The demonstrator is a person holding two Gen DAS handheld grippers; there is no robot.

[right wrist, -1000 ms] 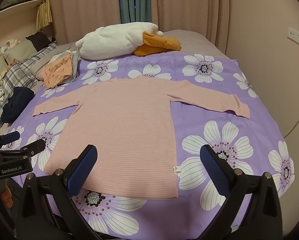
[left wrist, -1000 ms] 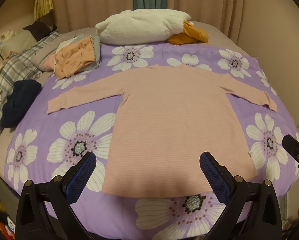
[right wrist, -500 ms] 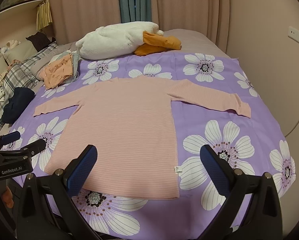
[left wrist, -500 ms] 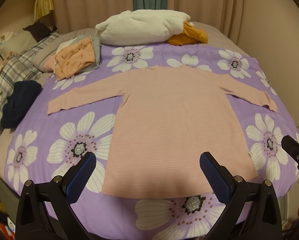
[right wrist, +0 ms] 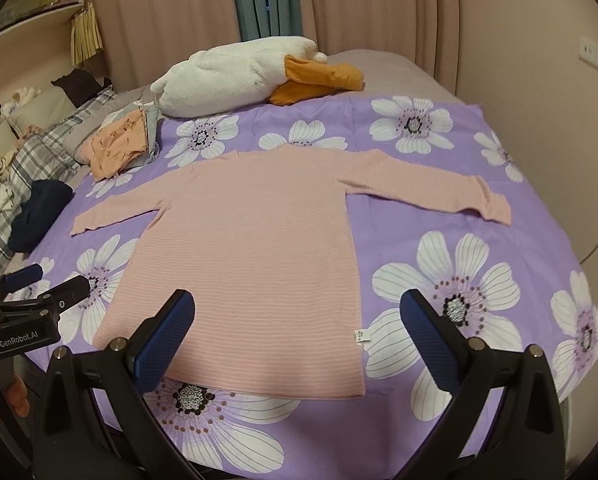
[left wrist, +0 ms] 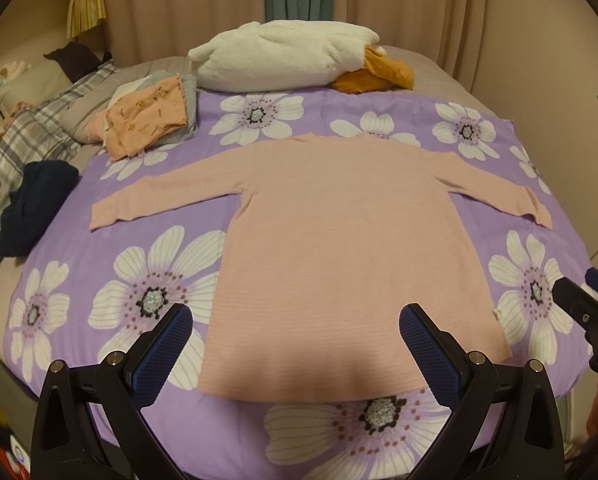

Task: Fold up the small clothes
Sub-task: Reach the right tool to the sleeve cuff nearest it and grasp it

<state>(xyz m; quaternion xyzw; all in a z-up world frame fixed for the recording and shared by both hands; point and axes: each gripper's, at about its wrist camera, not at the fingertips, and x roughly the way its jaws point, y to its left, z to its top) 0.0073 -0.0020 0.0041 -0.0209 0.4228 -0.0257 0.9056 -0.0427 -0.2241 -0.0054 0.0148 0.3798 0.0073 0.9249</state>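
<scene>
A bed is seen draped in a purple sheet printed with white flowers, on which a pink top is laid out flat, both sleeves spread sideways and the hem nearest the cameras. Behind its neckline a white plush is propped against an orange cushion. A stack of folded clothes, topped by an orange printed piece, is set at the sheet's far left corner, with a dark navy bundle beside a plaid blanket off the sheet's left edge. The left gripper is held above the hem with its jaws spread wide and nothing between them; the right gripper is likewise held wide apart over the top's lower right corner, near a small white tag at the side seam
</scene>
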